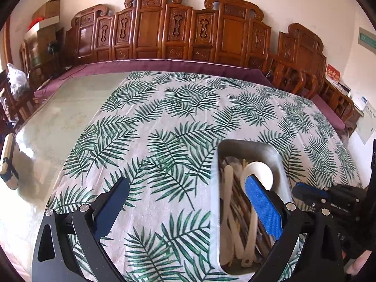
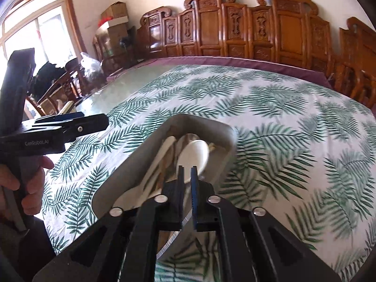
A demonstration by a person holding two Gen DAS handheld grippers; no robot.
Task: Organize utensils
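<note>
A metal tray (image 1: 279,162) sits on the leaf-print cloth and holds several white spoons (image 1: 258,172) and brown chopsticks (image 1: 239,202). My left gripper (image 1: 188,199) is open and empty, with its right finger over the tray and its left finger over the cloth. In the right wrist view the tray (image 2: 141,155) is just ahead. My right gripper (image 2: 187,176) is shut on the handle of a white spoon (image 2: 196,156) above the tray. The right gripper also shows at the right edge of the left wrist view (image 1: 312,193).
The leaf-print cloth (image 1: 176,122) covers most of a glass-topped table (image 1: 65,117). Carved wooden chairs (image 1: 164,28) line the far side. Boxes (image 1: 47,18) and a plastic bag (image 1: 16,80) stand at the far left.
</note>
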